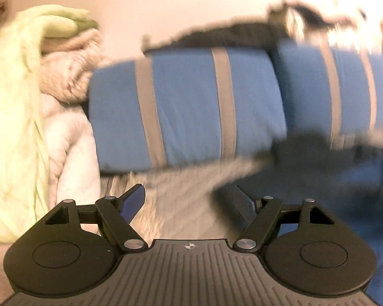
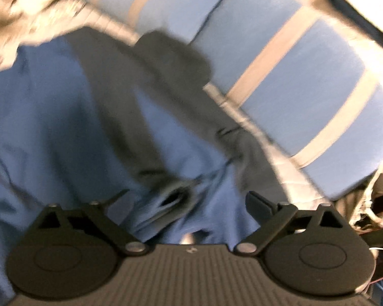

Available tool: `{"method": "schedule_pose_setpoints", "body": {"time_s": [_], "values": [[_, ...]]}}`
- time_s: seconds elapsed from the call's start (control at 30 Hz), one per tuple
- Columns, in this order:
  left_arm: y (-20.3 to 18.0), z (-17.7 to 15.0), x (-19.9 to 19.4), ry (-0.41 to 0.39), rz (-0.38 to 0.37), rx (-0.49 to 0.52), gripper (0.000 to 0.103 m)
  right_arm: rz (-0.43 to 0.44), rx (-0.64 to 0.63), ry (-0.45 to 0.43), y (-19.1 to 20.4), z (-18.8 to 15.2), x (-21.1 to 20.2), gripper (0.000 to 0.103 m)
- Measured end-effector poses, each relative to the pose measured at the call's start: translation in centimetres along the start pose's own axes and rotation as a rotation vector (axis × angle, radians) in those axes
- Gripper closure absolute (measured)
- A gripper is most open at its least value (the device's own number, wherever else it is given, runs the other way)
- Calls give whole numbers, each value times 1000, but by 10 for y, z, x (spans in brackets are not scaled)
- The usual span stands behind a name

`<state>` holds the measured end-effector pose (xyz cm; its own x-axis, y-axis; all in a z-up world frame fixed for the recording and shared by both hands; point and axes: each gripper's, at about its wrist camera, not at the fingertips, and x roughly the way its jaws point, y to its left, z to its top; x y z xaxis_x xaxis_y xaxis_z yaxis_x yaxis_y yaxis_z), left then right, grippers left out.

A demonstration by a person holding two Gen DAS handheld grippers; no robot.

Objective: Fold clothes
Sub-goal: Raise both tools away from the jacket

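Both the left claw point(image 1: 189, 204) and the right claw point(image 2: 189, 204) are released and grasp nothing, the dark grey garment point(image 2: 145, 97) lying on the blue bedsheet point(image 2: 38, 117) beside the striped pillows point(image 2: 306, 81).

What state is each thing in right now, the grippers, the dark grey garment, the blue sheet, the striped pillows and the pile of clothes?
Left gripper: open, nothing between its fingers.
Right gripper: open wide, holding nothing.
Dark grey garment: lying crumpled on the sheet.
Blue bed sheet: spread out, wrinkled.
Blue pillows with grey stripes: side by side behind the garment.
Pale green and cream clothes pile: heaped, unfolded.
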<state>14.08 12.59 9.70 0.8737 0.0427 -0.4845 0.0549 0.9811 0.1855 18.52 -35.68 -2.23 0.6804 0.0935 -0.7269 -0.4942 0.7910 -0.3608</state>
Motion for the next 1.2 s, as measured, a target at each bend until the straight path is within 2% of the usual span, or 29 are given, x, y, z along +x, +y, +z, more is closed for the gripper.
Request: {"method": "schedule_pose_setpoints", "body": {"time_s": [0.13, 0.27, 0.33, 0.43, 0.6, 0.7, 0.8, 0.9, 1.03, 1.13, 1.2], "values": [[11, 50, -28, -119, -34, -97, 26, -72, 122, -113, -51, 15, -39, 1], [7, 93, -48, -226, -40, -127, 25, -147, 247, -237, -105, 24, -82, 0], [1, 110, -55, -250, -49, -153, 23, -178, 320, -289, -132, 25, -101, 0], [-12, 130, -65, -271, -116, -180, 21, -206, 453, -322, -172, 17, -128, 0], [-46, 141, -72, -300, -262, -192, 17, -321, 641, -398, -220, -16, -177, 0], [-76, 134, -67, -282, -368, -184, 17, -370, 716, -407, -237, -44, -197, 0], [-108, 111, -56, -252, -455, -148, 17, -421, 756, -389, -241, -78, -206, 0], [-145, 83, -41, -227, -517, -94, 17, -464, 794, -359, -231, -119, -206, 0], [-190, 53, -11, -130, -606, -34, 17, -461, 884, -340, -207, -188, -205, 0], [-217, 39, 6, -58, -642, -13, 17, -475, 920, -285, -189, -233, -199, 1], [-233, 35, 13, -37, -658, -5, 17, -505, 927, -227, -179, -262, -191, 5]]}}
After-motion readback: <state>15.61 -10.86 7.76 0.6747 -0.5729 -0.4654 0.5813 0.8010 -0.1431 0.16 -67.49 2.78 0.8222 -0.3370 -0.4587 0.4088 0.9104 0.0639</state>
